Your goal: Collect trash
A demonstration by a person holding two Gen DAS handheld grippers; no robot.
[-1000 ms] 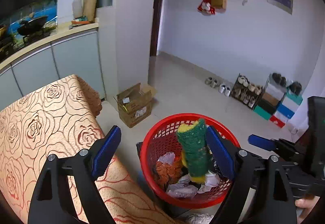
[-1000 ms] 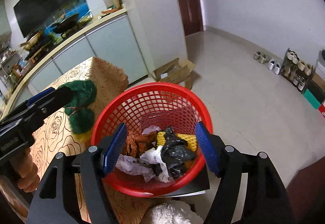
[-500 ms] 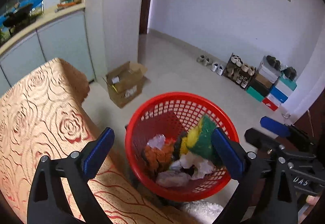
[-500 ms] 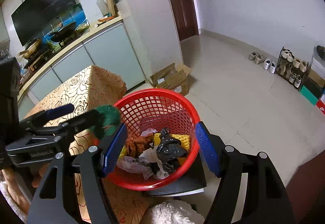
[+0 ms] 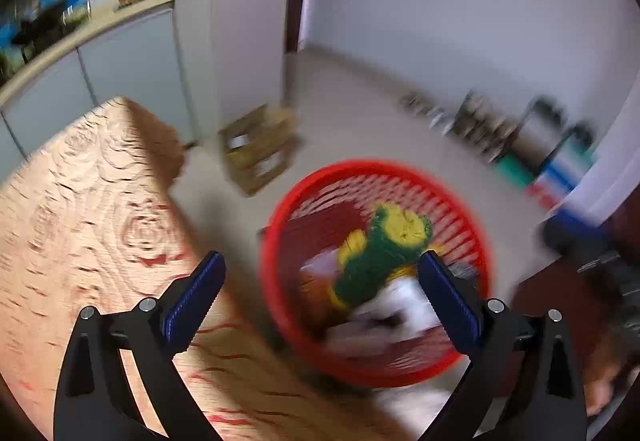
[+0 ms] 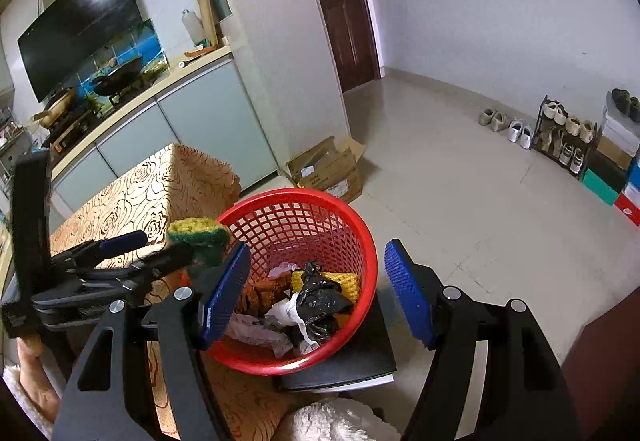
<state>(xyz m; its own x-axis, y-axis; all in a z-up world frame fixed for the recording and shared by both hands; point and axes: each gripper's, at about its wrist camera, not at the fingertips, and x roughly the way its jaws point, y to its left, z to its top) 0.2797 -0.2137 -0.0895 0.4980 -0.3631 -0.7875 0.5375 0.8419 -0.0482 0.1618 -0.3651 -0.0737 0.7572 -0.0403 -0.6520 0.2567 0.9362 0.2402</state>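
Two grippers, both released: right gripper (image 6: 317,251) has its jaws apart on nothing, left gripper (image 5: 320,261) is wide open. Green-yellow scrubber (image 6: 198,235) sits at the left fingertip, by the near rim of the red basket (image 6: 296,194); can't tell if they touch. Left view is blurred. Basket holds a black bag (image 6: 320,297) and crumpled paper, and stands on a black platform (image 6: 372,353) just beside the counter (image 6: 132,197) with its rose-pattern cloth. Beyond: cardboard box (image 6: 328,169), label too small to read. Open tiled floor (image 6: 460,201) runs to the shoe rack (image 6: 564,137) and dark door (image 6: 340,9).
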